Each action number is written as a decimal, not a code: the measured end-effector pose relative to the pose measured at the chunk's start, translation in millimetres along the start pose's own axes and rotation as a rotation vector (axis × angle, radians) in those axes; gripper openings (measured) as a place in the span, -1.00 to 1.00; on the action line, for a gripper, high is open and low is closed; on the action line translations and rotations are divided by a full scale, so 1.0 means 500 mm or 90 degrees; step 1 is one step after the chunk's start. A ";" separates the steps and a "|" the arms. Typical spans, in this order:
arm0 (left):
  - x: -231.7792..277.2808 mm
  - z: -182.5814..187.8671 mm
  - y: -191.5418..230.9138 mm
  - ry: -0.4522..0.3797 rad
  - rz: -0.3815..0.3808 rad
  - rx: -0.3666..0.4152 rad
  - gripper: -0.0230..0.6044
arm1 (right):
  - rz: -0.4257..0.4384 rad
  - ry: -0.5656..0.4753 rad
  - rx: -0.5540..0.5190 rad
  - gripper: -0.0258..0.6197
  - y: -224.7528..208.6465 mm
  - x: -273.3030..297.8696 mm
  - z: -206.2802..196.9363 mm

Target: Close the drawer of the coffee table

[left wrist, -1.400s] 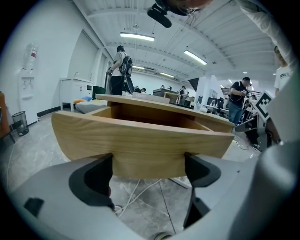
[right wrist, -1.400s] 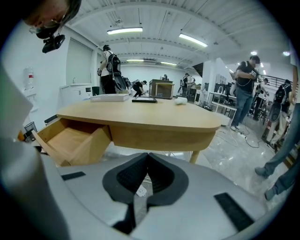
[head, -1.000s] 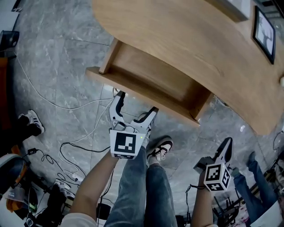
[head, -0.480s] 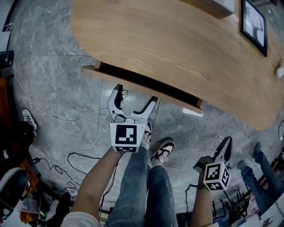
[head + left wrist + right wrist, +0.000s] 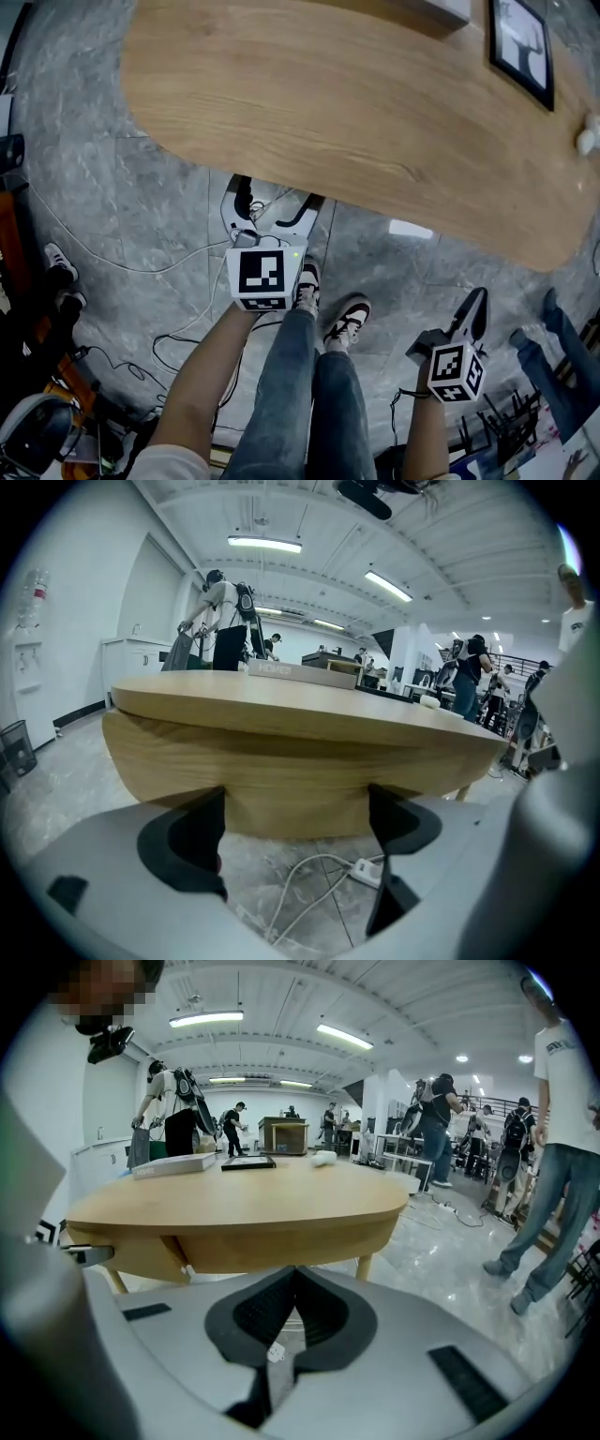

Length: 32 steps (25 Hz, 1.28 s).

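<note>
The oval wooden coffee table (image 5: 356, 112) fills the top of the head view. Its drawer is hidden under the tabletop there. In the left gripper view the drawer front (image 5: 295, 761) is a wooden panel flush under the top. My left gripper (image 5: 277, 195) is open, and both its tips are right at the table's near edge, against the drawer front, with nothing between them. My right gripper (image 5: 476, 307) hangs shut and empty at the lower right, well back from the table. Its closed jaws (image 5: 295, 1279) point toward the table (image 5: 244, 1208).
Cables and a white power strip (image 5: 367, 869) lie on the grey floor under the table. A black picture frame (image 5: 518, 47) and a small white object (image 5: 587, 141) rest on the tabletop. My shoes (image 5: 342, 323) stand just behind the left gripper. People stand in the background.
The drawer, wide open a second ago, has slid in under the tabletop. My left gripper moved forward with it to the table's edge. The right gripper has hardly moved.
</note>
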<state>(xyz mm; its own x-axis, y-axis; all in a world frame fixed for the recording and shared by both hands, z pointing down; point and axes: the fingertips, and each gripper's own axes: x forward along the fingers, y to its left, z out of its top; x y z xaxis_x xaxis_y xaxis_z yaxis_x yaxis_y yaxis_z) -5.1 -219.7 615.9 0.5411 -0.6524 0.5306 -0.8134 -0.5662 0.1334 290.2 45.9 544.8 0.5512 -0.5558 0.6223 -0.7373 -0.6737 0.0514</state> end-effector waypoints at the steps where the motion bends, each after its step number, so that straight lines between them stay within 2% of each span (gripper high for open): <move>1: 0.005 0.003 0.000 0.000 0.000 0.000 0.60 | -0.002 0.000 0.001 -0.92 -0.002 0.002 0.002; 15: 0.042 0.024 0.003 -0.009 0.001 -0.001 0.60 | 0.005 -0.014 0.009 -0.92 -0.003 0.013 0.019; 18: 0.039 0.019 0.003 -0.013 0.001 0.020 0.60 | 0.012 -0.024 0.010 -0.92 -0.005 0.007 0.028; 21: 0.010 0.004 -0.011 0.007 -0.005 0.041 0.54 | 0.017 -0.036 0.015 -0.92 -0.014 -0.011 0.040; 24: -0.060 0.006 -0.040 0.023 -0.012 0.030 0.46 | 0.027 -0.050 0.021 -0.92 -0.030 -0.038 0.067; 27: -0.151 0.069 -0.079 -0.006 -0.014 0.002 0.32 | 0.052 -0.075 0.029 -0.92 -0.041 -0.069 0.117; 32: -0.341 0.282 -0.165 -0.085 -0.009 -0.048 -0.09 | 0.117 -0.125 -0.009 -0.92 -0.049 -0.198 0.265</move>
<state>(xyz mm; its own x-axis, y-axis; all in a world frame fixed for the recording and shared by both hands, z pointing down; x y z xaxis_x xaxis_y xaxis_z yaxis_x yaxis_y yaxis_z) -0.1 -132.8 396.4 0.5725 -0.7081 0.4134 -0.8163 -0.5398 0.2058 305.4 52.9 378.6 0.4716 -0.7534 0.4583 -0.8367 -0.5464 -0.0374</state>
